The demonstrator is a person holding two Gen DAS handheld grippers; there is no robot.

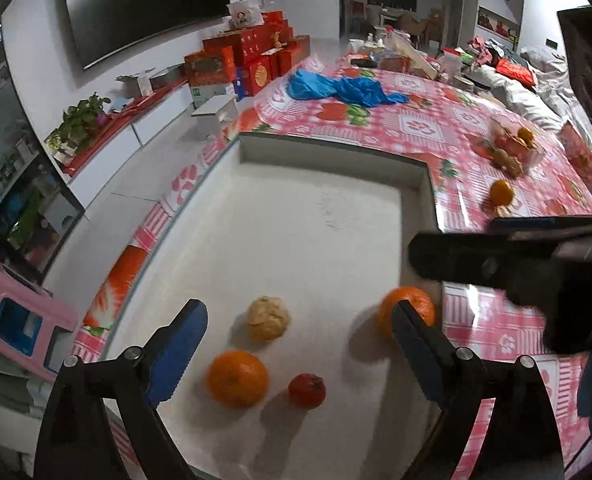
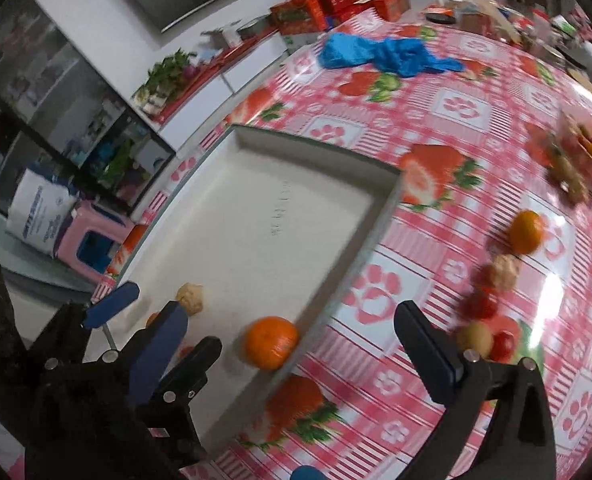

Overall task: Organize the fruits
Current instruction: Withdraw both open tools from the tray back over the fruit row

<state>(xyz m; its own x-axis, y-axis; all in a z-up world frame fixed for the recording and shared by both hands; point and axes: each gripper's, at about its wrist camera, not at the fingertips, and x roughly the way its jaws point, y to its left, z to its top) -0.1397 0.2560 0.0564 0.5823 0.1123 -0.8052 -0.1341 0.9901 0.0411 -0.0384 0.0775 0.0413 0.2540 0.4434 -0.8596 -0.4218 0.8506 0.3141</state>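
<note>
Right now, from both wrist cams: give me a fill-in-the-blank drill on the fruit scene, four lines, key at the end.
1. The white tray holds ____ oranges.
2. The small red fruit lies in the tray right beside an ____.
3. The blue plastic bag lies on the tablecloth, on the ____ side of the tray from both grippers.
4. The left gripper and the right gripper are both ____, holding nothing.

Missing words: two; orange; far; open
</note>
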